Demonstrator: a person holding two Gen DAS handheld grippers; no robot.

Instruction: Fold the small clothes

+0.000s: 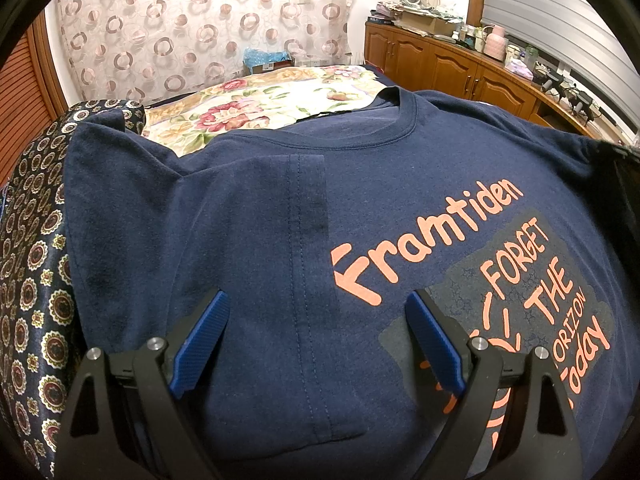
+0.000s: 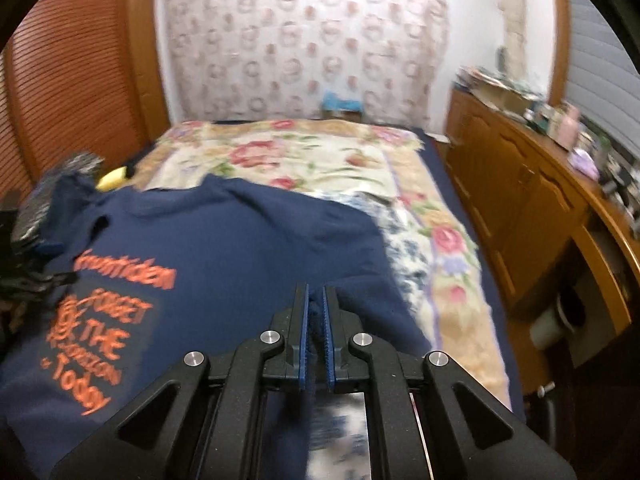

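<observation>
A navy T-shirt (image 1: pixel 280 208) with orange print lies front up on the bed. Its left side is folded in, with the sleeve lying over the chest. My left gripper (image 1: pixel 316 304) is open just above the folded side, holding nothing. In the right wrist view, blurred by motion, the same T-shirt (image 2: pixel 240 248) fills the left and centre. My right gripper (image 2: pixel 315 300) is shut on a pinch of the shirt's right side.
A floral blanket (image 1: pixel 248 108) covers the bed (image 2: pixel 436 232). A dark patterned cloth (image 1: pixel 36 264) lies at the shirt's left. A wooden cabinet (image 2: pixel 520 200) with clutter on top runs along the right. A patterned curtain (image 1: pixel 200 20) hangs behind.
</observation>
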